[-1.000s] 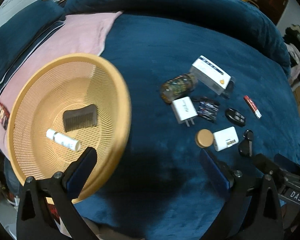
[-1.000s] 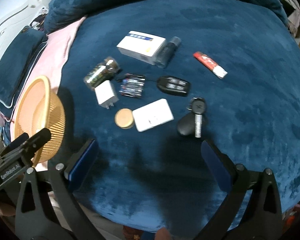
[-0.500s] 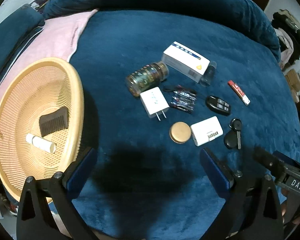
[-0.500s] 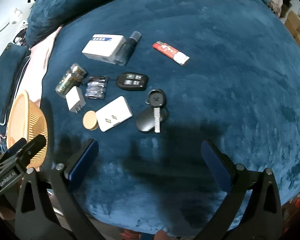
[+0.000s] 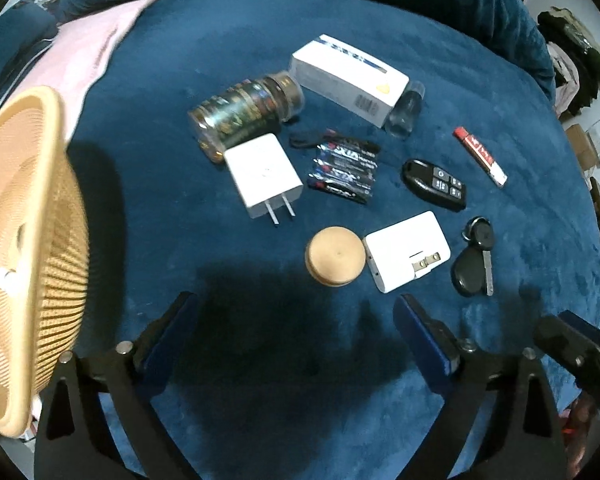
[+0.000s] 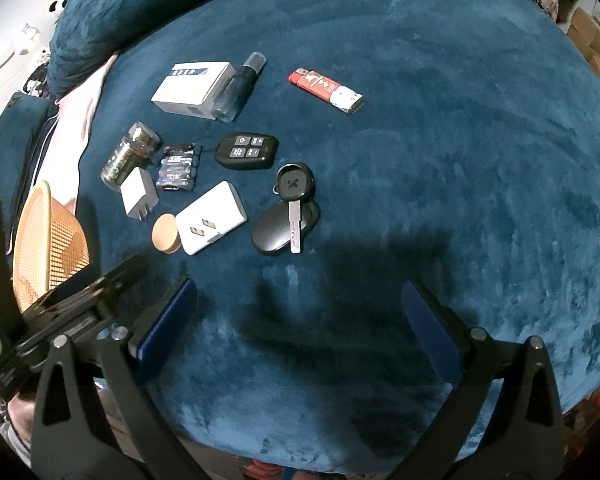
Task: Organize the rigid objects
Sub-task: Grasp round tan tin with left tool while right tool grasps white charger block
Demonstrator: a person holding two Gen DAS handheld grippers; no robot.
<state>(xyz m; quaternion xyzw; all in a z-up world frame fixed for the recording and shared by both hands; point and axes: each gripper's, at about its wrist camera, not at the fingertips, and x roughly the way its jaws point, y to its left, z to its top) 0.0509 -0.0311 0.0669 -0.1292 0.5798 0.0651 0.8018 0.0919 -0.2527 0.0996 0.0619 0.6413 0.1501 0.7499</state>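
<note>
Two tongs [image 5: 294, 320] above scattered chargers [image 5: 263, 176]

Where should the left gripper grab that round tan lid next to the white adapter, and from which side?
Take the round tan lid across its rim, from straight above. It lies flat on the blue blanket, so only the edge offers a hold. The white adapter touches one side, so probably set the fingers on the two free sides. The left gripper is empty, its jaws closing slightly.
</note>
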